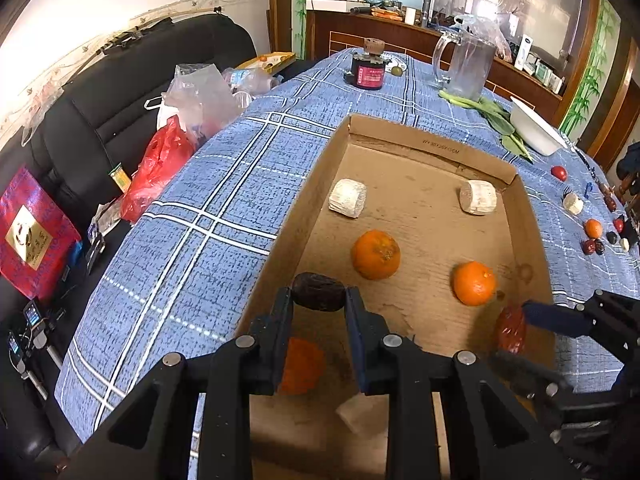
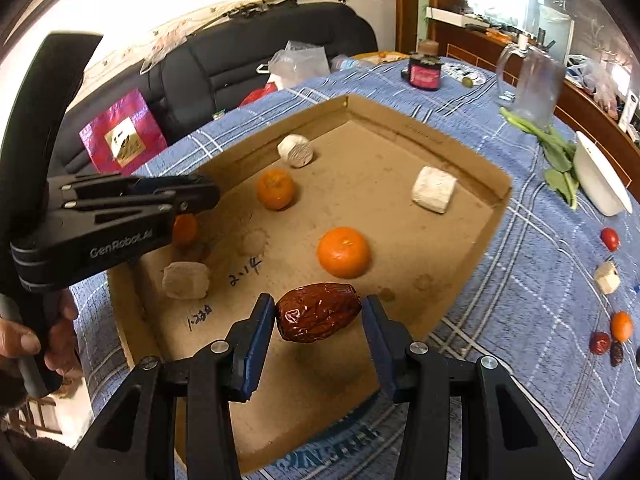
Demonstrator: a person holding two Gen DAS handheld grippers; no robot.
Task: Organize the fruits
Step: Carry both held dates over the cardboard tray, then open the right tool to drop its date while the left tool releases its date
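A shallow cardboard box lies on the blue plaid tablecloth. Inside are three oranges, such as this orange, and white cylinder pieces. My left gripper is shut on a dark date above the box's near left part. My right gripper is shut on a red-brown date above the box's near right part; that date also shows in the left wrist view. The left gripper's body appears at the left of the right wrist view.
Loose fruits lie right of the box: a red tomato, a white piece, an orange, red dates. A white bowl, greens, a glass pitcher and a dark jar stand farther back. A black sofa with bags is on the left.
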